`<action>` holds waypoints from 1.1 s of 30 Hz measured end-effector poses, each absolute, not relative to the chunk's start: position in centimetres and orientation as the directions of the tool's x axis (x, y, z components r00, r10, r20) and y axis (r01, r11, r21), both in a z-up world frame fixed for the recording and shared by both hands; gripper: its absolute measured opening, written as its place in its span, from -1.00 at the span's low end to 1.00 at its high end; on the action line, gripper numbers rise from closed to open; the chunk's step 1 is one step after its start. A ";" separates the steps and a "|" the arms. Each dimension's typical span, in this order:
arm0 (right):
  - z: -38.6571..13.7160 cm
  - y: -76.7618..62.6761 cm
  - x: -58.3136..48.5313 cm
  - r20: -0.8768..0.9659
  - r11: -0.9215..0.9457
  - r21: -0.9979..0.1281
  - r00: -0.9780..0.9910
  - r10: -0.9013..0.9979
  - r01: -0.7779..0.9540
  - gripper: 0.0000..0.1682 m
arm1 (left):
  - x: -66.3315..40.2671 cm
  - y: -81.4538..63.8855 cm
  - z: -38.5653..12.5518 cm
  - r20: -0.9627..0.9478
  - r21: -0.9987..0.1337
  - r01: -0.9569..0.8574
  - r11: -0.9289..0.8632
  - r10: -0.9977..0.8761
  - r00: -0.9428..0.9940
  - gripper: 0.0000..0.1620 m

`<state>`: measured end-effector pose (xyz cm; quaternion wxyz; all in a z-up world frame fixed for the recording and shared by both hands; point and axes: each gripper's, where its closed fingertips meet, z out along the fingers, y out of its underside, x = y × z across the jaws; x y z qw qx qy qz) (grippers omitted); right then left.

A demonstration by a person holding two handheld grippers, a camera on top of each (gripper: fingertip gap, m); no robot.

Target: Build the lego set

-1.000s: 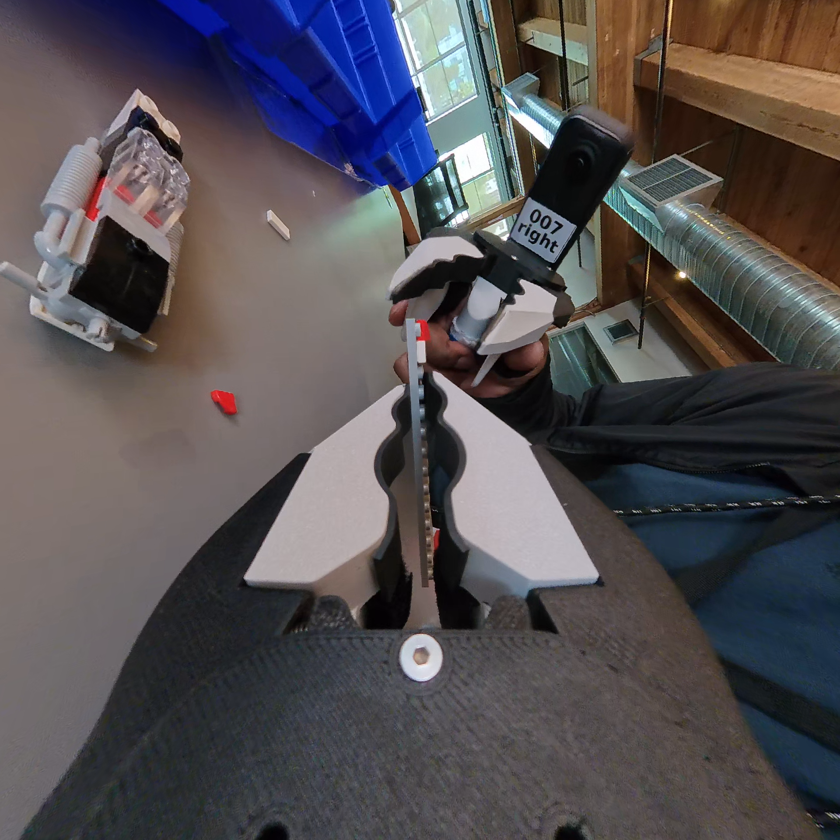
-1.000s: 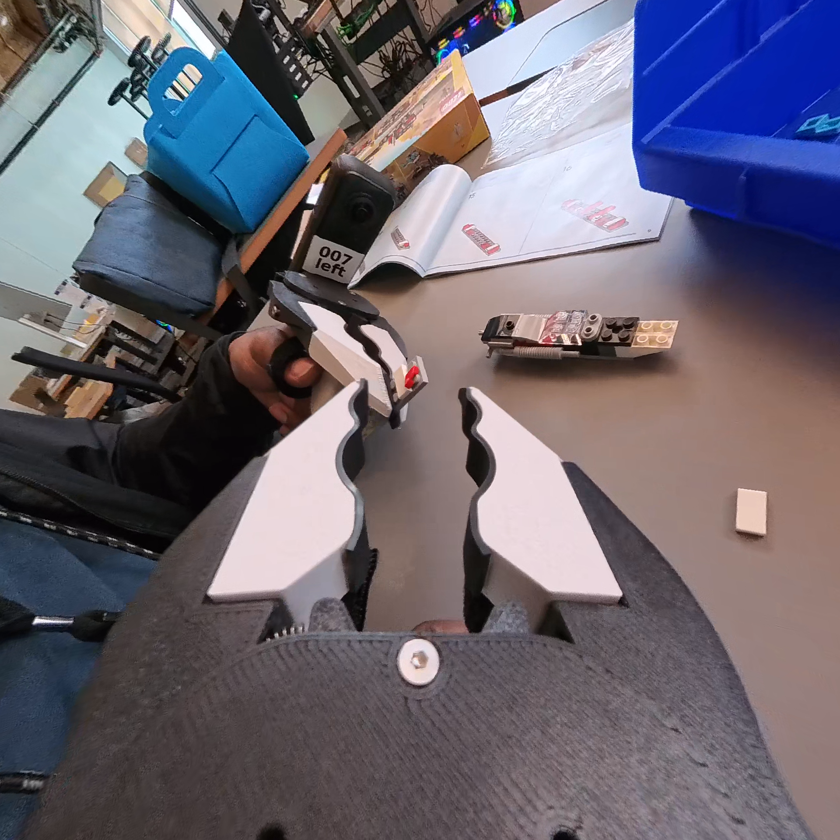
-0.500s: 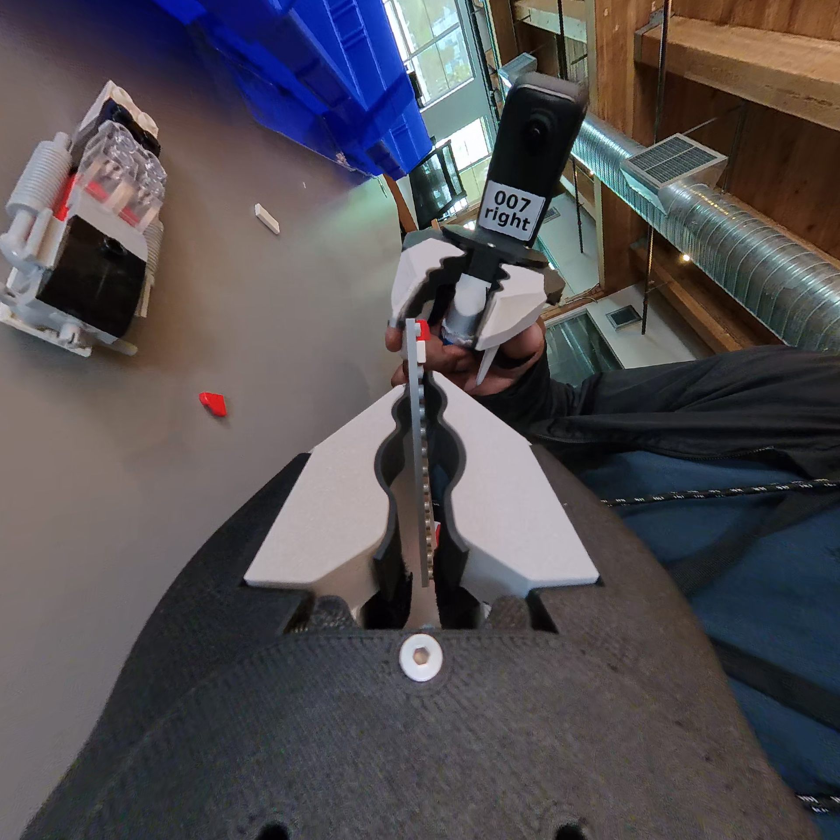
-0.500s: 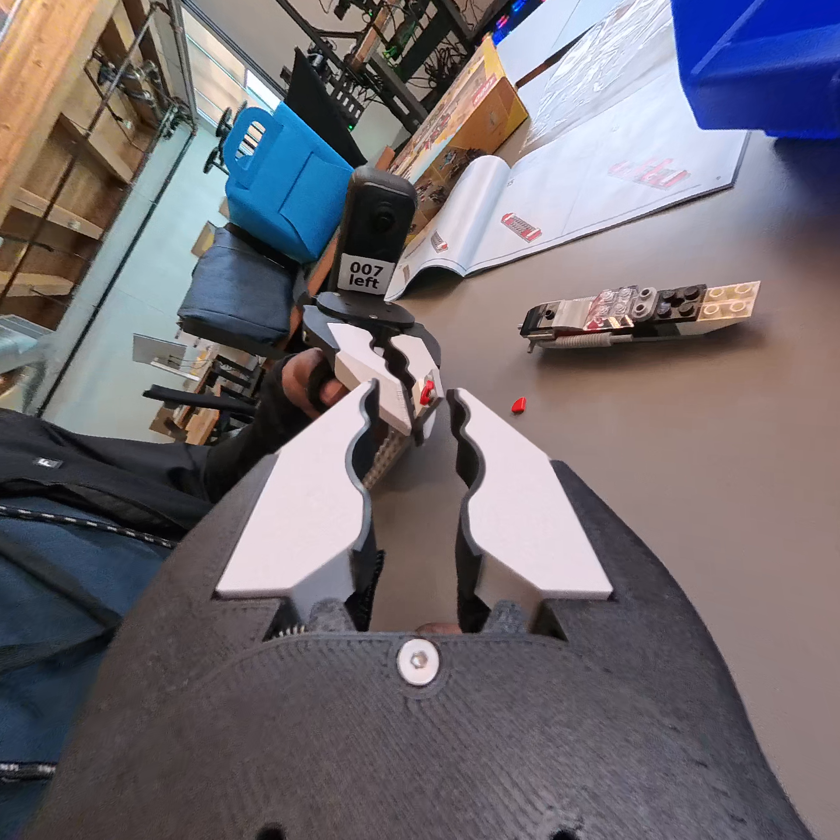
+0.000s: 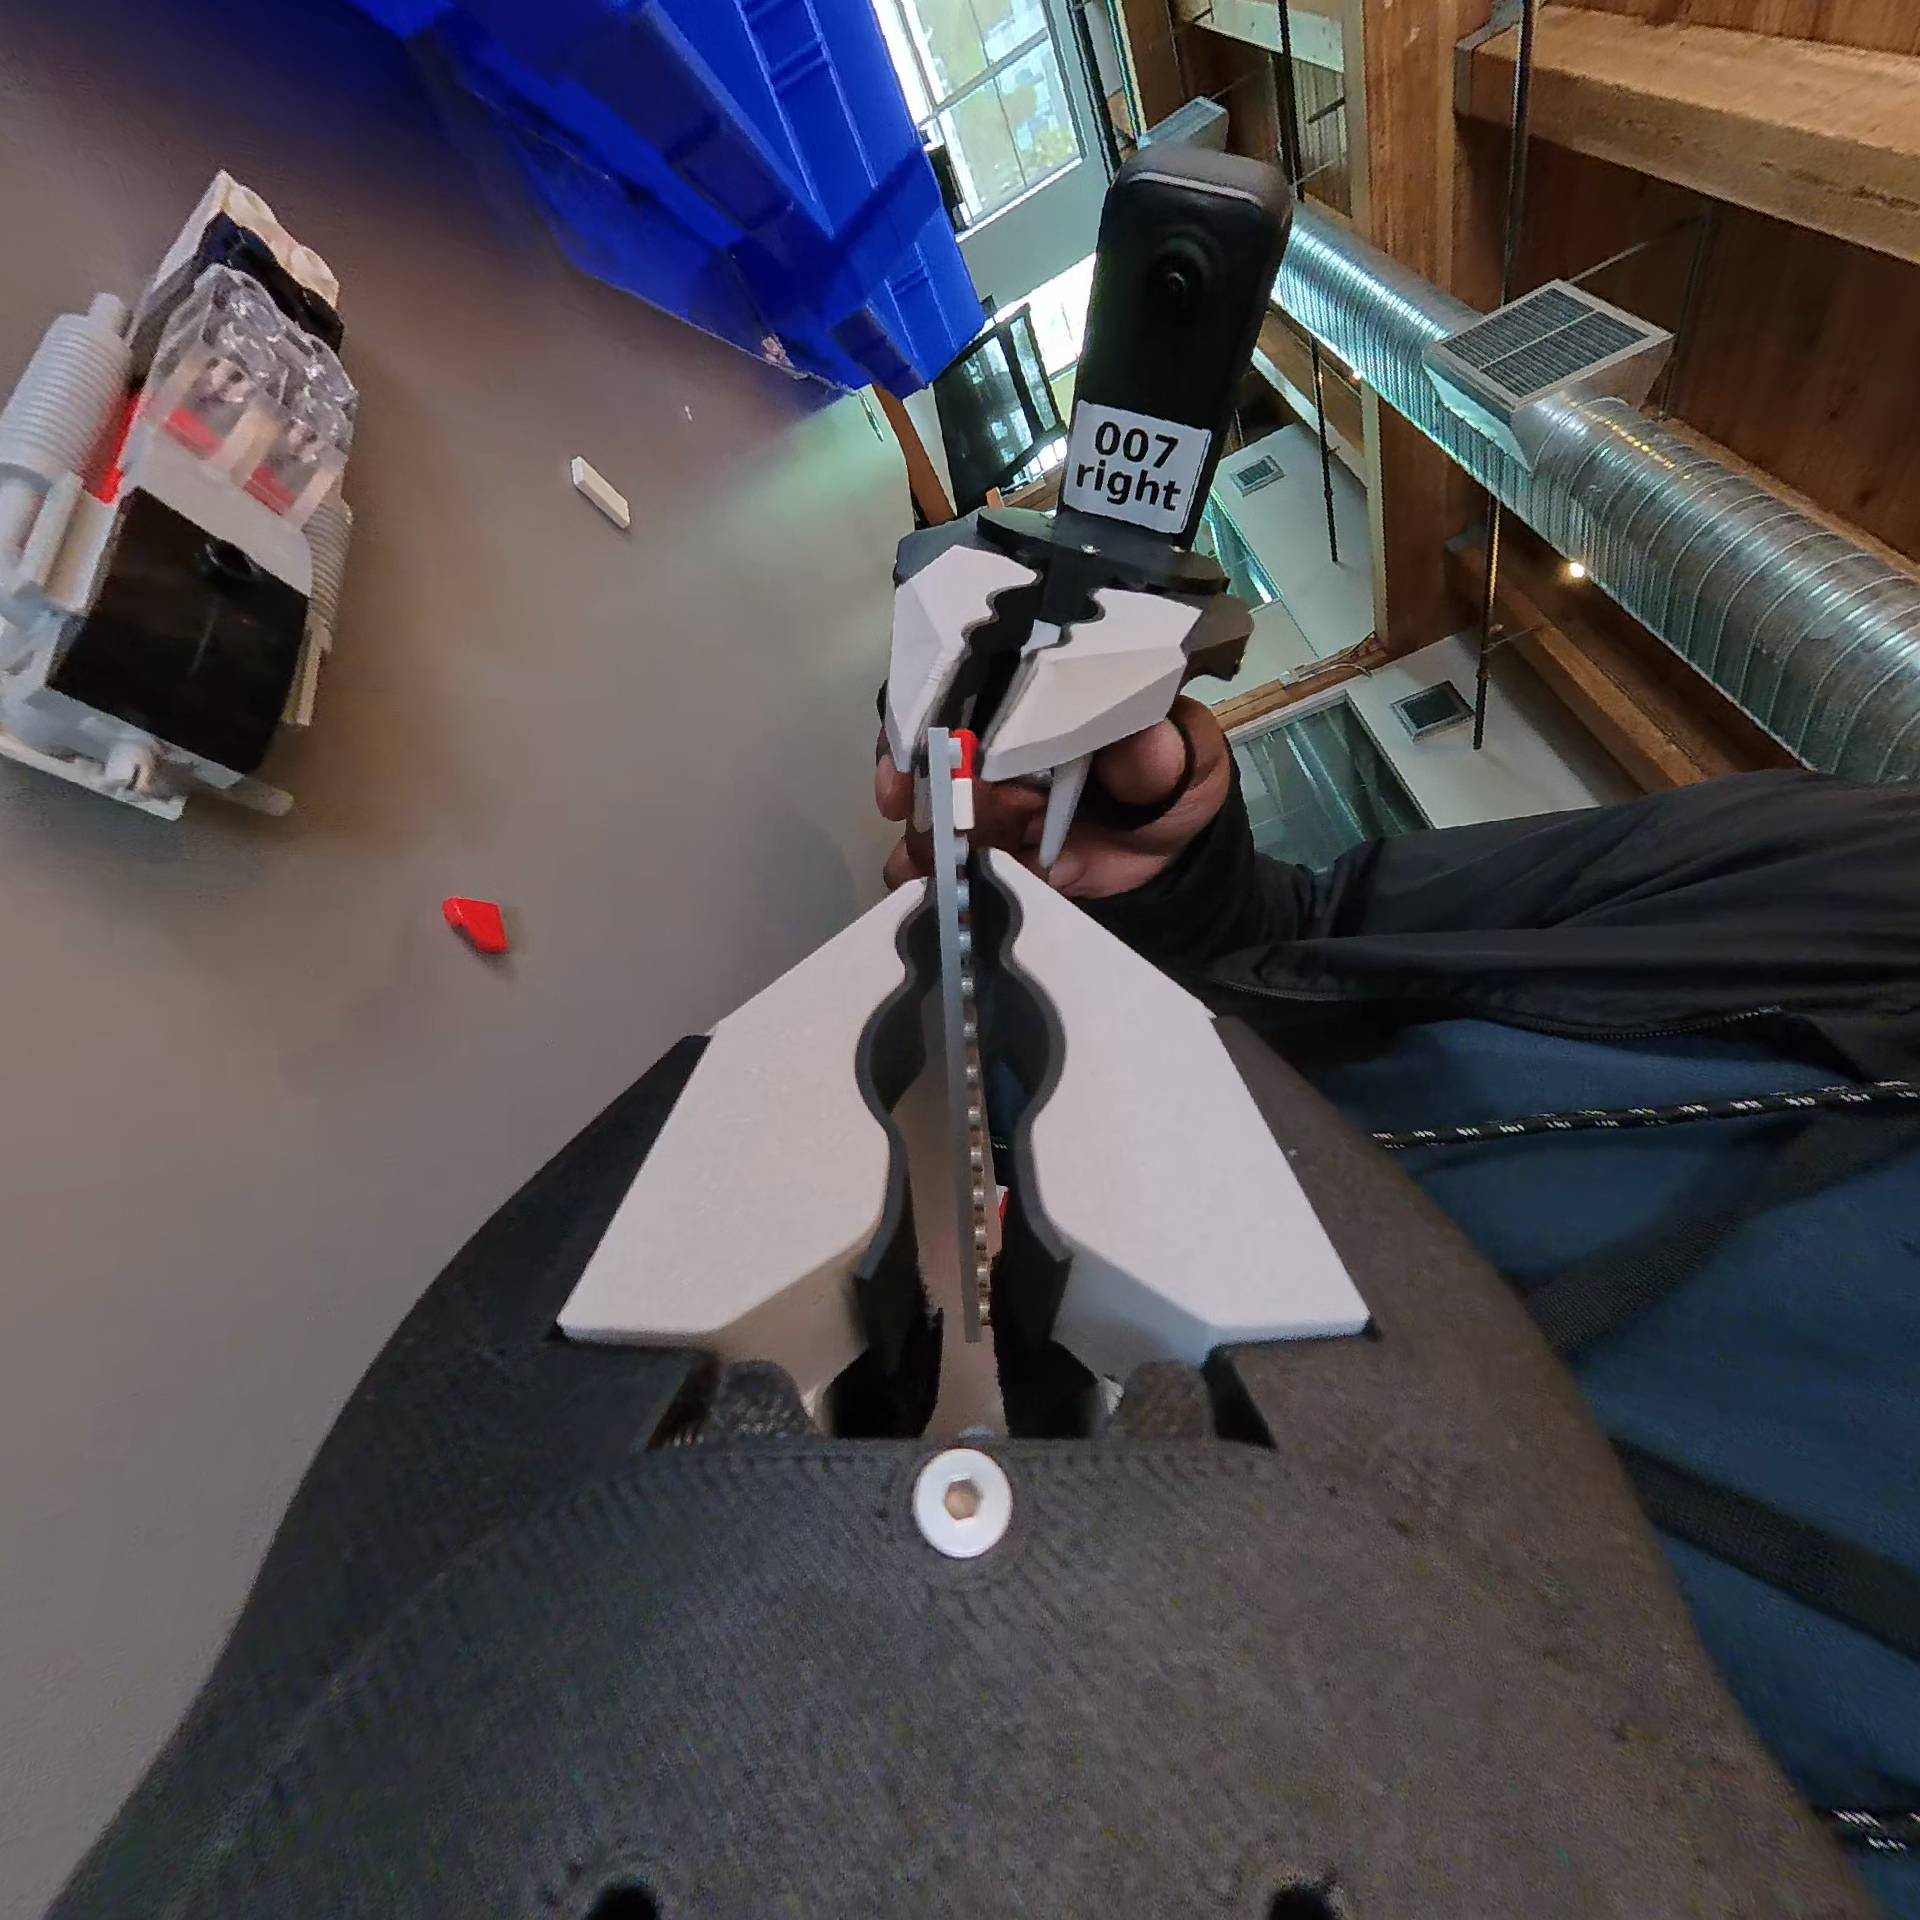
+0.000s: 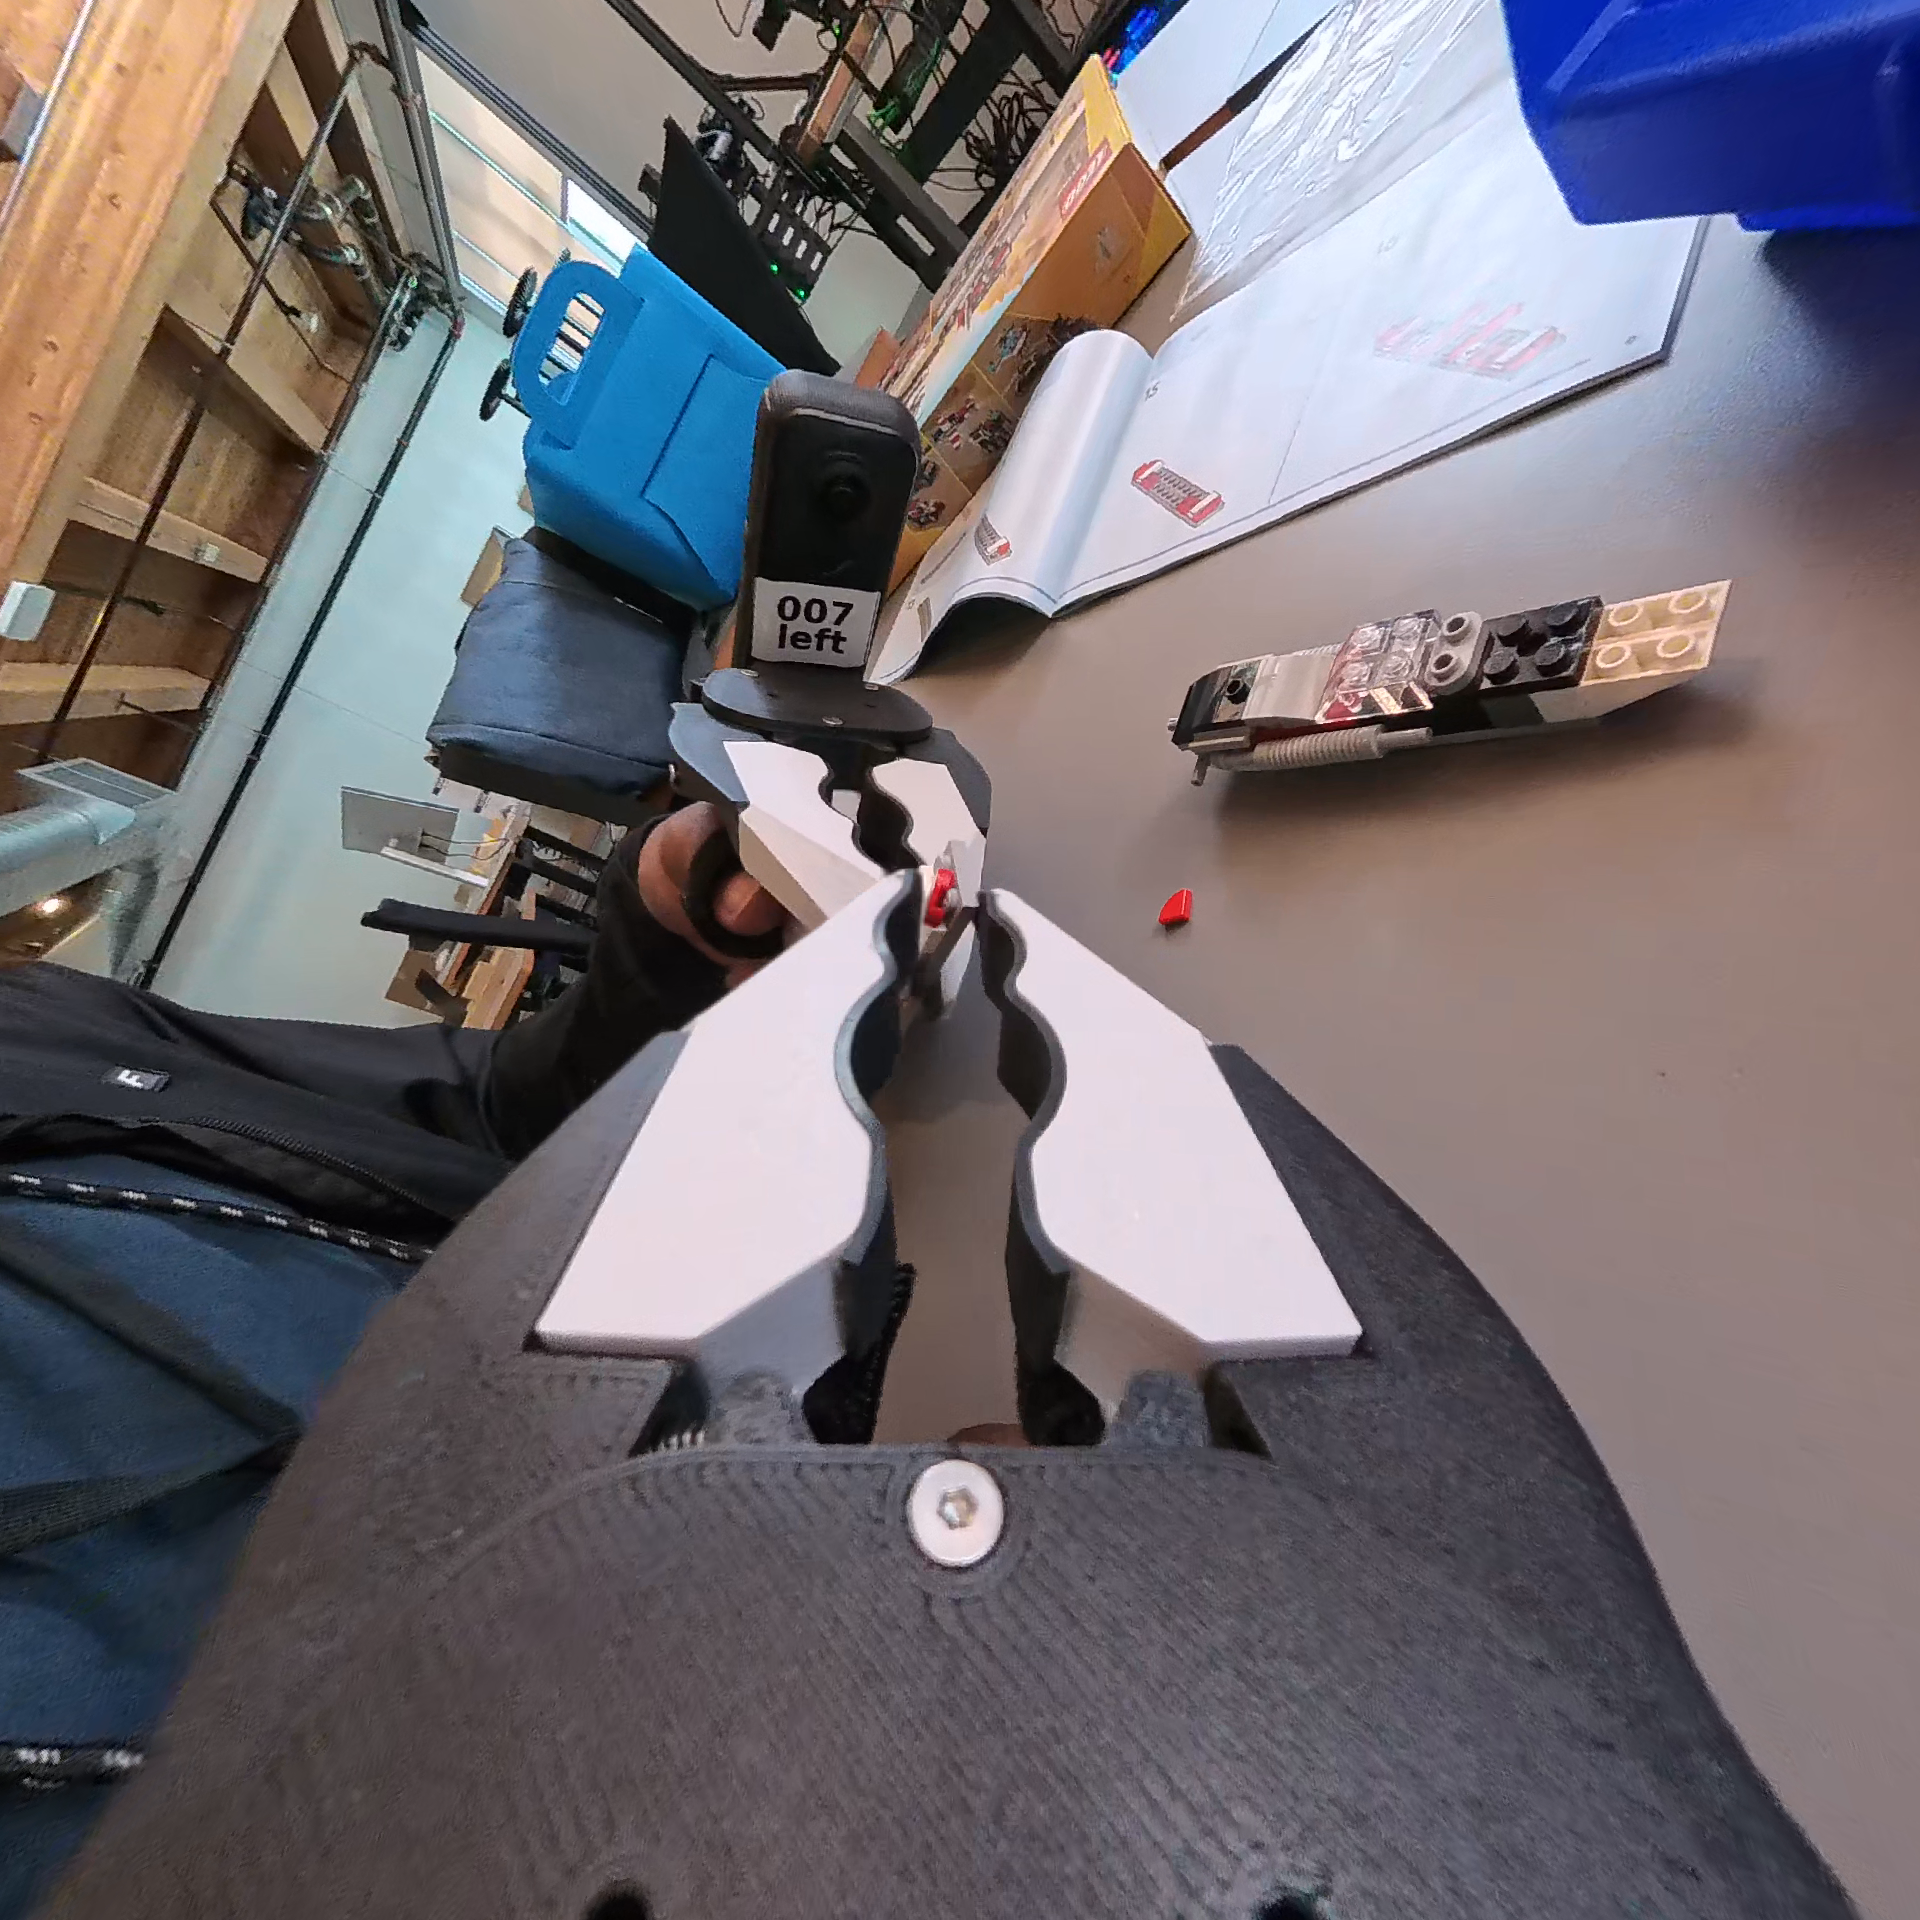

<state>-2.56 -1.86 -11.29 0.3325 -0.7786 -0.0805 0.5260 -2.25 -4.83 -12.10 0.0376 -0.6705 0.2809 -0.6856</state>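
Note:
My left gripper (image 5: 961,883) is shut on a long grey studded plate (image 5: 954,997), held edge-on above the table. A small red and white piece (image 5: 966,764) sits on the plate's far tip. My right gripper (image 6: 948,902) faces the left one, and its fingers are closed in on that tip, with the red piece (image 6: 941,894) between them. The right gripper also shows in the left wrist view (image 5: 961,743). A partly built black, white and clear lego model (image 6: 1455,675) lies on the grey table, seen at the left in the left wrist view (image 5: 177,582).
A loose red piece (image 5: 476,923) and a white tile (image 5: 601,490) lie on the table (image 6: 1558,1143). Blue bins (image 5: 727,156) stand along the far edge. An open instruction booklet (image 6: 1299,395) and a yellow box (image 6: 1049,270) lie beyond the model. The person's dark sleeves are near both grippers. My two grippers' fingertips are within a few centimetres of each other. Left tips and right tips are each some 7 centimetres from the loose red piece (image 5: 476,923). My right wrist view (image 6: 1172,904) looks at it from another angle.
My right gripper has moved in toward the left one and closed from wide open onto the plate's tip. The left gripper has kept its hold on the plate.

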 end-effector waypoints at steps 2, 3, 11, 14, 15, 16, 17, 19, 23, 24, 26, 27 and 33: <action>-11.3 -1.9 -2.5 -0.763 -0.765 -0.606 0.435 0.479 -0.220 -0.90 | -2.2 -4.9 -12.1 0.897 -0.438 -0.326 -0.838 -0.430 -0.100 -0.92; -11.3 -1.9 -2.5 -0.761 -0.764 -0.608 0.434 0.482 -0.218 -0.90 | -2.3 -4.9 -12.0 0.897 -0.440 -0.326 -0.837 -0.431 -0.103 -0.92; -10.4 -2.2 -2.5 -0.749 -0.741 -0.636 0.403 0.526 -0.216 -0.91 | -2.2 -5.2 -11.0 0.888 -0.459 -0.310 -0.833 -0.426 -0.170 -0.92; -9.8 -2.4 -2.5 -0.738 -0.725 -0.654 0.393 0.548 -0.216 -0.91 | -2.2 -5.3 -10.5 0.876 -0.481 -0.301 -0.824 -0.440 -0.197 -0.93; -9.6 -2.4 -2.5 -0.733 -0.719 -0.660 0.392 0.555 -0.217 -0.92 | -2.2 -5.3 -10.4 0.871 -0.490 -0.297 -0.820 -0.447 -0.203 -0.92; -9.5 -2.4 -2.5 -0.730 -0.715 -0.665 0.390 0.561 -0.216 -0.91 | -2.2 -5.4 -10.3 0.865 -0.500 -0.294 -0.815 -0.456 -0.208 -0.93; -9.4 -2.5 -2.5 -0.727 -0.711 -0.669 0.389 0.566 -0.216 -0.92 | -2.2 -5.4 -10.2 0.860 -0.510 -0.291 -0.810 -0.465 -0.213 -0.93; -9.2 -2.5 -2.5 -0.723 -0.706 -0.675 0.384 0.574 -0.216 -0.92 | -2.2 -5.4 -10.0 0.847 -0.530 -0.286 -0.799 -0.483 -0.221 -0.93; -8.9 -2.7 -2.6 -0.721 -0.704 -0.678 0.379 0.581 -0.210 -0.92 | -2.2 -5.5 -9.9 0.818 -0.575 -0.280 -0.769 -0.528 -0.228 -0.92; -8.8 -2.8 -2.6 -0.719 -0.702 -0.680 0.377 0.584 -0.211 -0.93 | -2.2 -5.6 -9.8 0.809 -0.588 -0.278 -0.760 -0.541 -0.230 -0.92; -8.6 -2.9 -2.6 -0.718 -0.701 -0.682 0.375 0.586 -0.209 -0.93 | -2.2 -5.6 -9.7 0.787 -0.616 -0.274 -0.738 -0.570 -0.234 -0.92; -8.5 -2.9 -2.6 -0.713 -0.697 -0.687 0.376 0.592 -0.207 -0.93 | -2.3 -5.7 -9.6 0.780 -0.626 -0.271 -0.731 -0.579 -0.238 -0.92; -8.3 -3.0 -2.7 -0.678 -0.671 -0.718 0.409 0.611 -0.186 -0.93 | -2.2 -5.7 -9.5 0.762 -0.648 -0.265 -0.714 -0.602 -0.239 -0.92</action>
